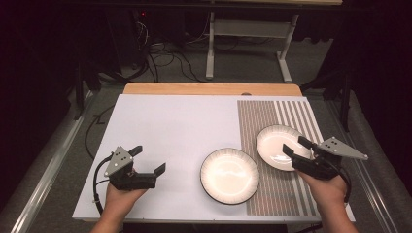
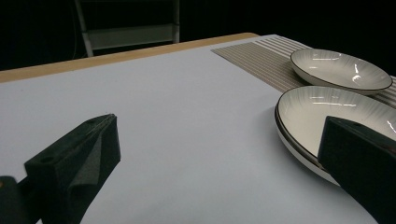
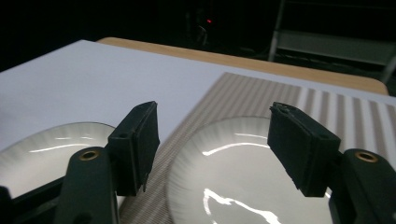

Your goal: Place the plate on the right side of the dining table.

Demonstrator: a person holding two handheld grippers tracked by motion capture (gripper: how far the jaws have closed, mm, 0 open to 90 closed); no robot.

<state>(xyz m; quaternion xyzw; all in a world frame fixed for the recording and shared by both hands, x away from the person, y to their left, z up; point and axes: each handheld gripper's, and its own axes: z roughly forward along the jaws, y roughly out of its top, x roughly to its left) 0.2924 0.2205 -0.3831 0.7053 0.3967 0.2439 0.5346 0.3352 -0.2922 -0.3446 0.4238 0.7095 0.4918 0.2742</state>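
Two plates (image 1: 229, 175) (image 1: 281, 147) lie untouched near the two grippers (image 1: 147, 159) (image 1: 297, 146), both spread with nothing between.

Bright overhead light on the table (image 1: 170, 126), dark surroundings; white glare streaks on both plates (image 3: 243, 186); soft blur on near jaws.

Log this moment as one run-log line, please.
left gripper: open, idle on table | right gripper: open above far plate, nothing held | near plate: partly on striped mat

No readable text — seemingly none anywhere
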